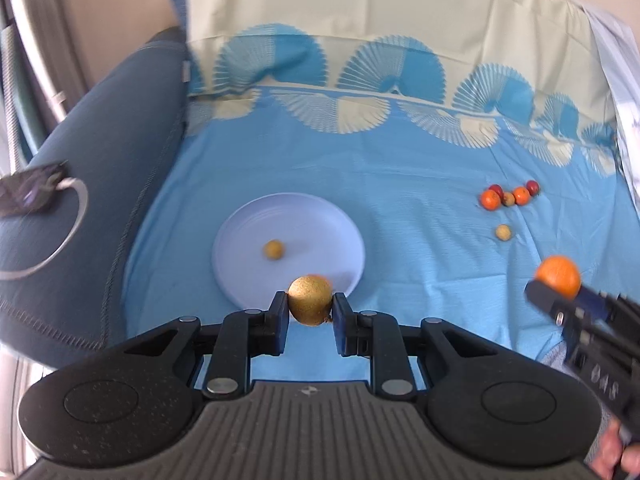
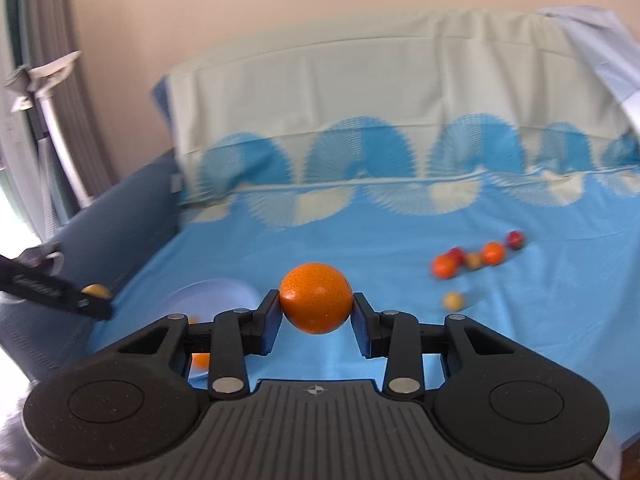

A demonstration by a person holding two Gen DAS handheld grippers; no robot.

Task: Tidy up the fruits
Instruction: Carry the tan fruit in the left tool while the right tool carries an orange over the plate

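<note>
Left gripper (image 1: 310, 312) clamped on a yellow-brown fruit (image 1: 310, 300), pads pressing both sides, held above the blue sheet (image 1: 400, 240) just off the plate (image 1: 320, 216) rim at 6 o'clock. Seen from the right wrist at 9 o'clock, with the same fruit at its tip (image 2: 96, 291).

Right gripper (image 2: 316, 316) closed on an orange (image 2: 316, 298), jaws fairly narrow, pads against the peel at 3 and 9 o'clock, fruit clear of the sheet. In the left wrist view, at 4 o'clock from the plate, well apart from it, orange poking out past the fingers (image 1: 559, 275). Part of a hand (image 1: 612, 452) visible at the lower right corner behind that gripper.

On the plate, a pale lilac disc: one small yellow-brown fruit (image 1: 274, 249), slightly toward 7 o'clock of centre. From the right wrist, plate partly hidden behind the gripper frame; a scrap of something orange low by the left finger link, too hidden to tell.

On the sheet at 2 o'clock from the plate, well apart: a cluster (image 1: 510, 195) of small fruits touching in a row, two orange, two red, one tan. Just below the cluster, at its 6 o'clock, a lone tan fruit (image 1: 503, 232), apart from the rest.

Grey-blue cushion (image 1: 80, 220) at 9 o'clock of the plate, with a dark item (image 1: 28, 196) and a light cable loop on it. Pale pillow (image 1: 380, 12) at 12 o'clock.
</note>
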